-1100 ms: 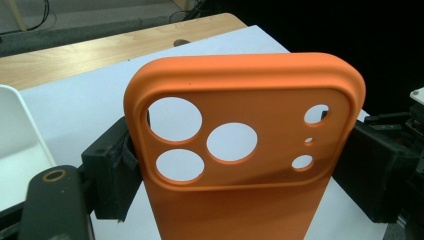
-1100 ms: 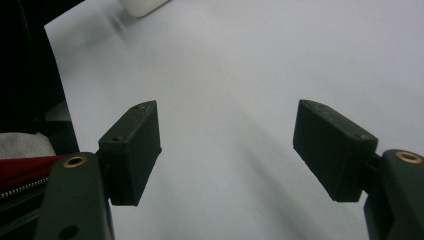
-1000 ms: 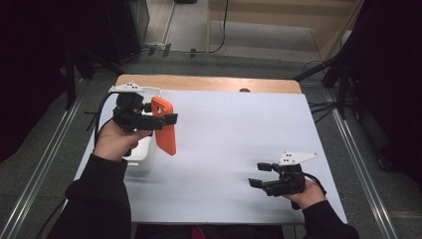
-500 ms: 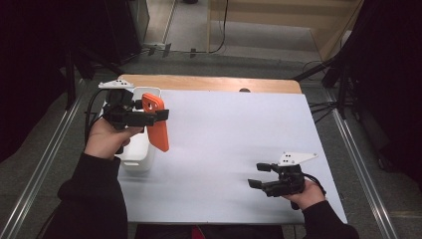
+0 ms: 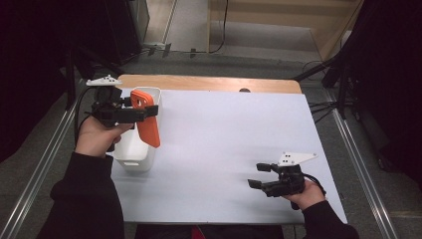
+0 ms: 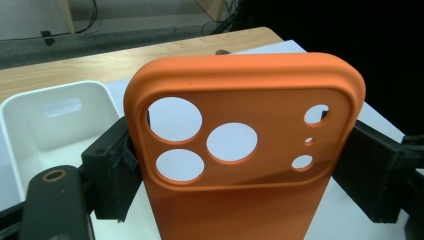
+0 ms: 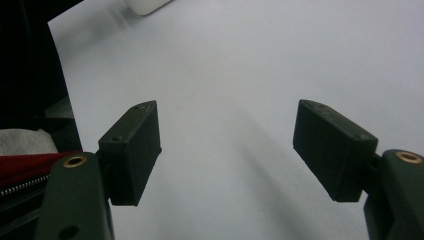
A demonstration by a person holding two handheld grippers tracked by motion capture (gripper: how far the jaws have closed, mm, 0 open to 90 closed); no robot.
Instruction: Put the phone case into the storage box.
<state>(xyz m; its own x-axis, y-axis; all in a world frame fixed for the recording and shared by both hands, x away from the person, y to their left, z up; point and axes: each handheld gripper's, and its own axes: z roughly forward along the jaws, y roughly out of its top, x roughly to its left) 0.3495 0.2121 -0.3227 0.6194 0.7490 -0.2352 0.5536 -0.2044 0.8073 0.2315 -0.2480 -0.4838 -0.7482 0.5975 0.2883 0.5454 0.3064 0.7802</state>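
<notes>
Item 1. Table [image 5: 219, 149]: white sheet over a wooden top; a strip of bare wood [image 5: 209, 82] runs along the 12 o'clock edge. Open white surface spans the centre and the 3 o'clock side, with free room between the two grippers, which lie well apart. Metal rails flank the 9 and 3 o'clock sides; grey floor with cables beyond 12 o'clock, dark surroundings elsewhere.

Item 2. White plastic bin [image 5: 133, 149]: rectangular, open-topped, with a handle slot in its end wall [image 6: 62, 106]. Stands at 9 o'clock, close to the table's left edge. Interior looks bare where visible, though part is hidden behind the case.

Item 3. Orange phone case [image 5: 147, 119]: soft shell with round camera cut-outs [image 6: 235, 135]. Held upright, camera end uppermost, above the bin's 3 o'clock rim; its lower end hangs over or just beside that rim, and which of the two cannot be told.

Item 4. Left gripper [image 5: 137, 113]: at 10 o'clock, jaws partly closed and pressing on both long edges of the phone case near its camera end; the left gripper view shows a black pad on each side.

Item 5. Right gripper [image 5: 259, 177]: at 5 o'clock, near the front edge, pointing toward 9 o'clock. Jaws stand wide apart with nothing between them, over bare white sheet [image 7: 225, 75].
</notes>
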